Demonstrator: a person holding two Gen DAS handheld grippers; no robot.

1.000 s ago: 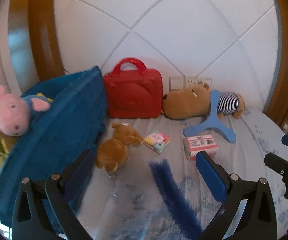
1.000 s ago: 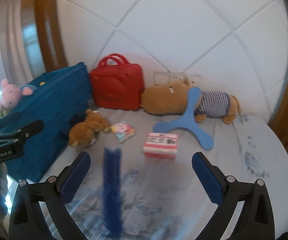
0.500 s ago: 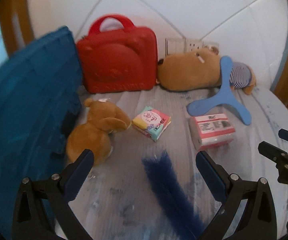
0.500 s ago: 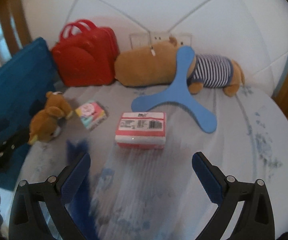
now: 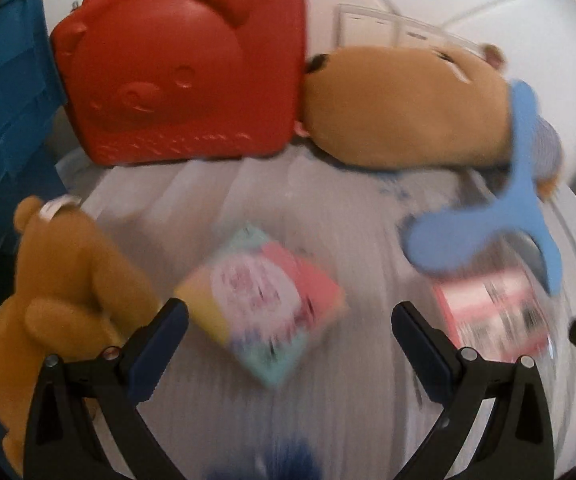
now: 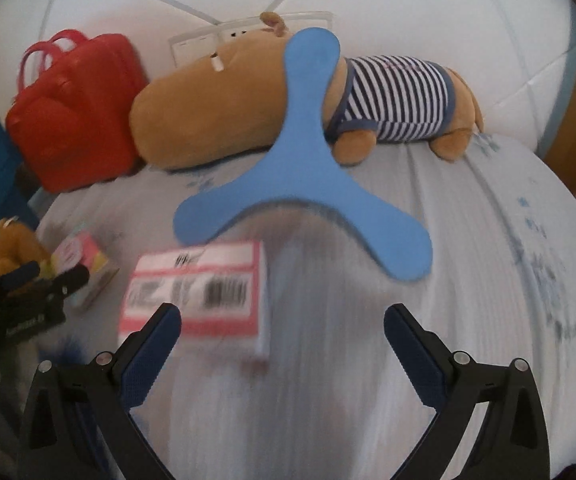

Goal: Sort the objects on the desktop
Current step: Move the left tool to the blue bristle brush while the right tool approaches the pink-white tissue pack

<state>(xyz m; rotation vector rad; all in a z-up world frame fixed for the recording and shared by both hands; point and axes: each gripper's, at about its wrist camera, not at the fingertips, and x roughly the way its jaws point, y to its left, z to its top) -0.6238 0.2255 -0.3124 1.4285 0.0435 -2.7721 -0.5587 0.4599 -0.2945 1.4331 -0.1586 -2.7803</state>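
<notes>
Left wrist: left gripper [image 5: 288, 320] wide open, empty, over blurred pastel packet [image 5: 262, 304] between small teddy [image 5: 64, 280] and pink-white box [image 5: 495, 316]; right wrist: right gripper [image 6: 282, 324] open, empty, pink-white box at left finger [image 6: 150, 360], blue boomerang [image 6: 307, 168] leaning on striped plush dog [image 6: 288, 112].

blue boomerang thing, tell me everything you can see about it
The three-armed boomerang is flat, light blue and matte, foam-like, with rounded tips. Its upper arm leans on the striped plush dog; its two lower arms rest on the pale cloth. One tip ends close above the pink-and-white pack. No gripper touches it.
</notes>
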